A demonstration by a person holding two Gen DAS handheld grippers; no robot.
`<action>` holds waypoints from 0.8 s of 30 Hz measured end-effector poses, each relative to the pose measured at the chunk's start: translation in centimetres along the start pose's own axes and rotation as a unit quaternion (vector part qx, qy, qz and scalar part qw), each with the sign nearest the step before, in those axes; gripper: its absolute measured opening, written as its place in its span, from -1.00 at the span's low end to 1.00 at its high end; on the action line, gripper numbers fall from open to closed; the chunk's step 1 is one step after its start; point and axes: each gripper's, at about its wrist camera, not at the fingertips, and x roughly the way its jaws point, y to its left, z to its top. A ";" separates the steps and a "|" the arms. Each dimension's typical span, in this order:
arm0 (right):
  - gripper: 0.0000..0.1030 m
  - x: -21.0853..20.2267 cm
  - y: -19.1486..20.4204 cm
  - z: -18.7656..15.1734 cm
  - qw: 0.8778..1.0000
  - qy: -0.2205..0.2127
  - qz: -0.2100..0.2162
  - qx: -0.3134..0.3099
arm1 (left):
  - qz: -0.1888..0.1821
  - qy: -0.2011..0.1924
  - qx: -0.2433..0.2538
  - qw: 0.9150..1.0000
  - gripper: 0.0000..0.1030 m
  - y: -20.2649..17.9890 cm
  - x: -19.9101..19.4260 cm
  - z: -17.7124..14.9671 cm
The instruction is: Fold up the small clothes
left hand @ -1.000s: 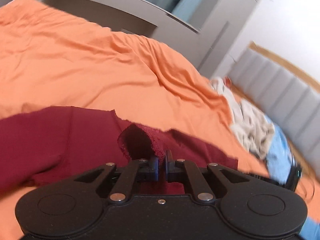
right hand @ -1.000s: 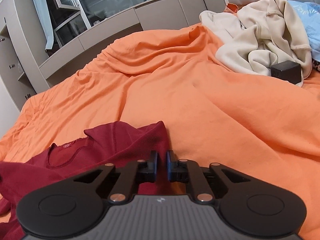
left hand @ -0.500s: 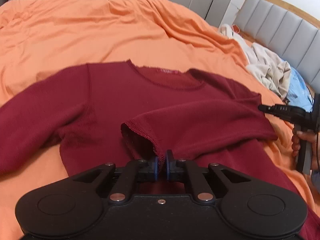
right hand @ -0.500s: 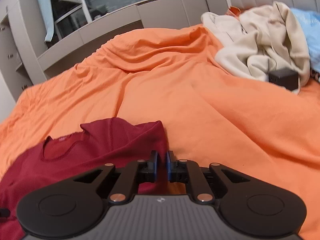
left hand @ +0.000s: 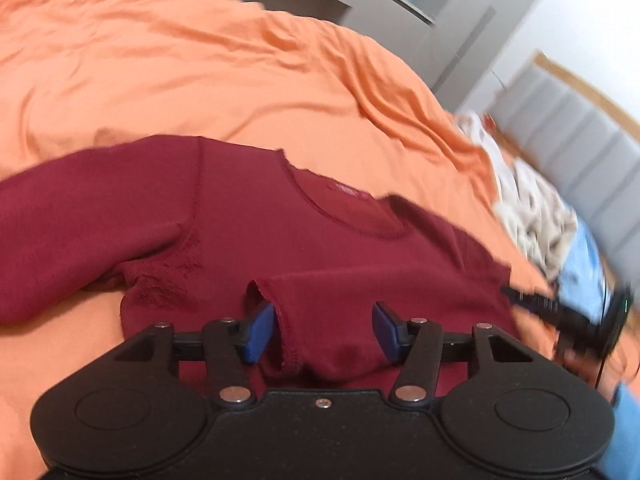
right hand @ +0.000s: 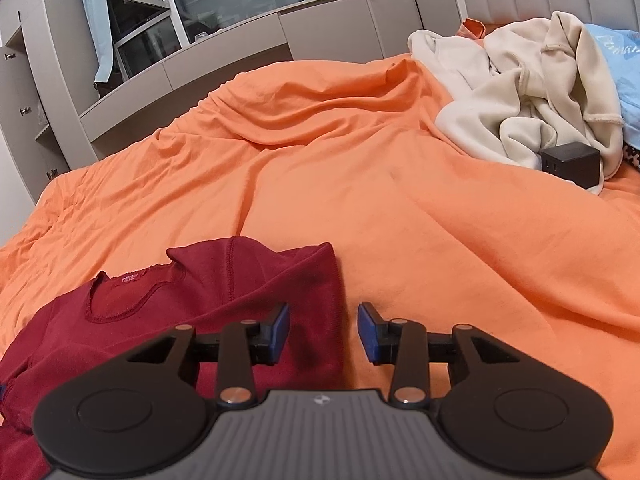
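- Blue pads on the left gripper [left hand: 323, 330] stand apart — its jaws have just been opening, and the cuff of the folded-in sleeve [left hand: 360, 308] lies loose between them, no longer pinched.
- Blue pads on the right gripper [right hand: 323, 330] are likewise parted, having just been opening; the right edge of the maroon top [right hand: 224, 300] runs between them, with bare sheet under the right-hand pad, and nothing is gripped.
- The maroon top lies flat on the orange sheet [right hand: 400, 208], near side of the bed, neckline [left hand: 344, 212] facing up and pointing to the far side.
- Done so far, as I judge it: the right-hand sleeve is laid across the chest, its cuff landing near the middle of the body — one fold in place, and both grippers letting go of it.
- Left to do: the left-hand sleeve [left hand: 80, 216] lies stretched out to the left, unfolded; after that the body presumably needs folding in half or thirds, so the garment looks well under halfway.
- Fabric around the left armpit looks puckered and may want smoothing first.
- Further out, far right by the padded headboard, a heap of cream clothes [right hand: 528, 92] and something pale blue [right hand: 624, 76] wait — seemingly unfolded — with a small black box [right hand: 572, 164] touching the heap.
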 end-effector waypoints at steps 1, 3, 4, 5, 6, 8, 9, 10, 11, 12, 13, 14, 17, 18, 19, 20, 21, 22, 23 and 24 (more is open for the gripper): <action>-0.17 0.0 0.0 0.0 1.000 0.000 0.000 0.000 | 0.000 0.001 -0.020 1.000 0.07 0.4 0.4 0.2; -0.17 0.0 -0.1 0.0 1.000 -0.001 0.001 0.003 | 0.004 0.013 -0.056 0.998 -0.35 1.1 1.3 0.3; -0.17 0.0 -0.1 0.0 1.000 -0.001 0.002 0.004 | 0.002 0.019 -0.067 0.998 -0.54 1.4 1.7 0.3; -0.17 0.0 -0.1 0.0 1.000 -0.002 0.002 0.005 | -0.002 0.024 -0.076 0.997 -0.78 1.6 2.1 0.3; -0.17 0.0 -0.1 0.0 1.000 -0.002 0.002 0.005 | -0.005 0.023 -0.081 0.996 -0.77 1.7 2.2 0.2; -0.17 0.0 -0.1 -0.1 1.000 -0.003 0.001 0.004 | -0.011 0.005 -0.075 0.997 -0.82 1.3 2.0 0.2; -0.17 0.0 -0.1 -0.1 1.000 -0.005 0.002 0.005 | -0.015 -0.012 -0.068 0.997 -0.84 1.0 1.6 0.2; -0.18 0.0 -0.1 0.0 1.000 -0.007 0.002 0.006 | -0.023 -0.033 -0.060 0.997 -0.84 0.6 1.0 0.3; -0.18 -0.1 -0.2 0.0 1.000 -0.008 0.003 0.007 | -0.031 -0.053 -0.049 0.997 -0.85 0.2 0.3 0.5; -0.18 -0.1 -0.2 0.0 1.000 -0.009 0.004 0.007 | -0.038 -0.072 -0.036 0.996 -0.85 -0.3 -0.4 0.8; -0.18 -0.1 -0.1 0.0 1.000 -0.008 0.004 0.008 | -0.046 -0.087 -0.022 0.995 -0.85 -0.7 -1.1 1.0; -0.18 -0.1 -0.2 0.0 1.000 -0.007 0.004 0.008 | -0.053 -0.094 -0.005 0.994 -0.85 -1.2 -1.6 1.2; -0.18 -0.1 -0.3 0.0 1.000 -0.006 0.000 0.008 | -0.037 -0.055 0.036 0.997 -0.85 -1.7 -1.8 1.2; -0.19 0.0 -0.3 0.1 1.000 -0.005 -0.003 0.007 | -0.029 -0.040 0.043 0.998 -0.84 -1.7 -1.7 0.9; -0.23 0.0 -0.3 0.1 1.000 -0.004 -0.006 0.005 | -0.018 -0.021 0.050 0.998 -0.84 -1.5 -1.6 0.6; -0.28 0.1 -0.3 0.0 1.000 -0.003 -0.011 0.002 | -0.003 -0.001 0.058 0.998 -0.84 -1.4 -1.4 0.3; -0.36 0.2 -0.2 0.0 1.000 -0.003 -0.013 -0.001 | 0.011 0.016 0.067 0.998 -0.84 -1.3 -1.2 -0.1; -0.40 0.3 -0.2 -0.1 1.000 -0.001 -0.013 -0.003 | 0.022 0.032 0.078 0.996 -0.84 -1.2 -0.9 -0.5; -0.41 0.4 -0.1 -0.2 1.000 0.001 -0.015 -0.006 | 0.027 0.045 0.087 0.995 -0.85 -1.2 -0.5 -0.9; -0.41 0.4 0.0 -0.3 1.000 0.002 -0.018 -0.009 | 0.030 0.057 0.092 0.994 -0.84 -0.9 -0.4 -1.3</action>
